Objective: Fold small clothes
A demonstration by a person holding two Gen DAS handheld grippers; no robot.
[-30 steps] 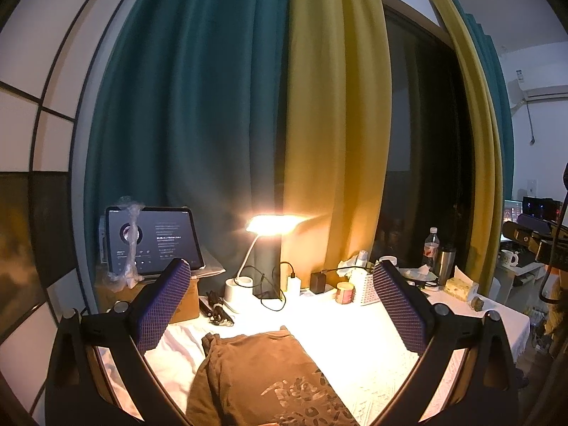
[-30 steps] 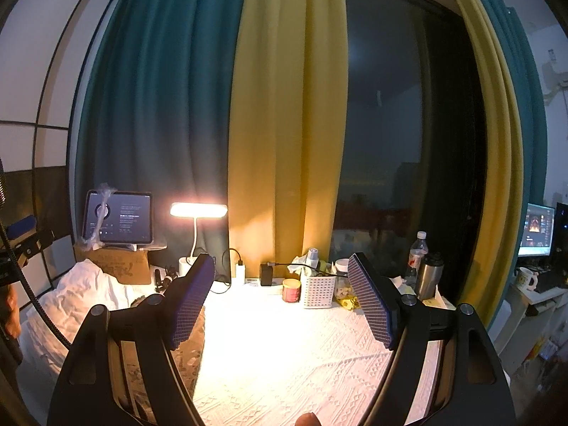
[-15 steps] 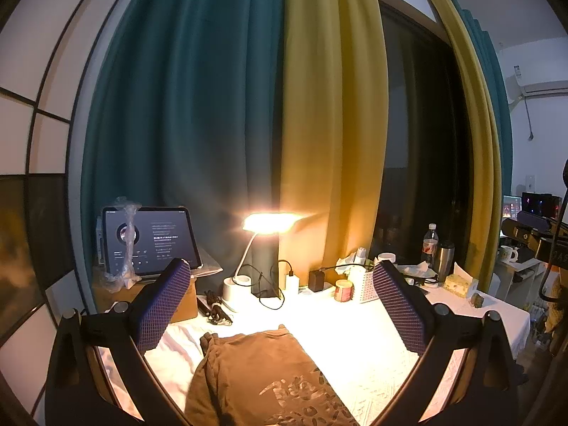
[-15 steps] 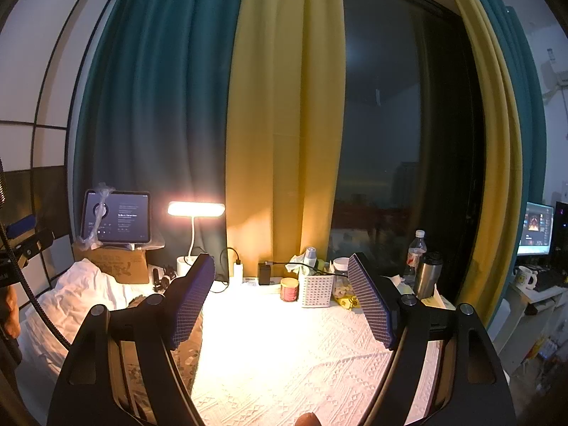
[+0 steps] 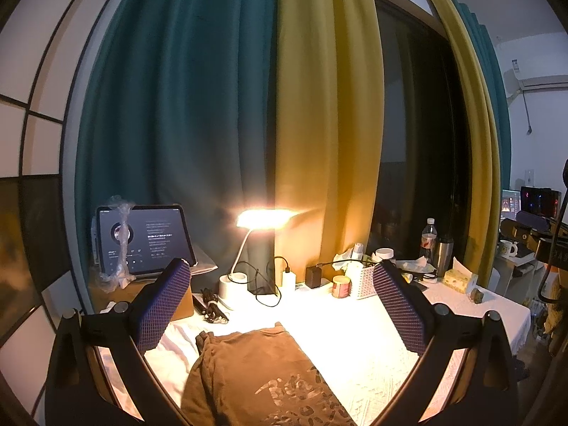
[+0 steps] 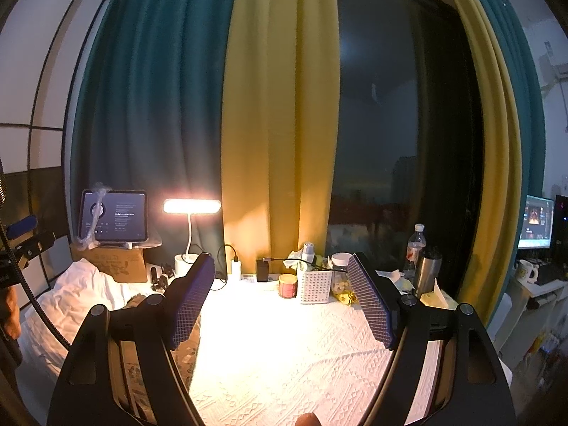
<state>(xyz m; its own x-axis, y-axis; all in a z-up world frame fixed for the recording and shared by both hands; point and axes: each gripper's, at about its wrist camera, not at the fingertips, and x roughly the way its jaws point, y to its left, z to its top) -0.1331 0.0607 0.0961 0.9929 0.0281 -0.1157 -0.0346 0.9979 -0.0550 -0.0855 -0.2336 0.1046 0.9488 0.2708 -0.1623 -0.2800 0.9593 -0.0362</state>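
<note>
Shirt [image 5: 255, 376] lies at 6 o'clock on the bench [image 6: 284, 348]; both claws, left [image 5: 280, 305] and right [image 6: 282, 305], spread empty, should pinch its far corners evenly

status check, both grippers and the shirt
Left gripper open, empty. Right gripper open, empty. Brown printed shirt lying on white textured tablecloth, untouched. Nothing in the way.
</note>
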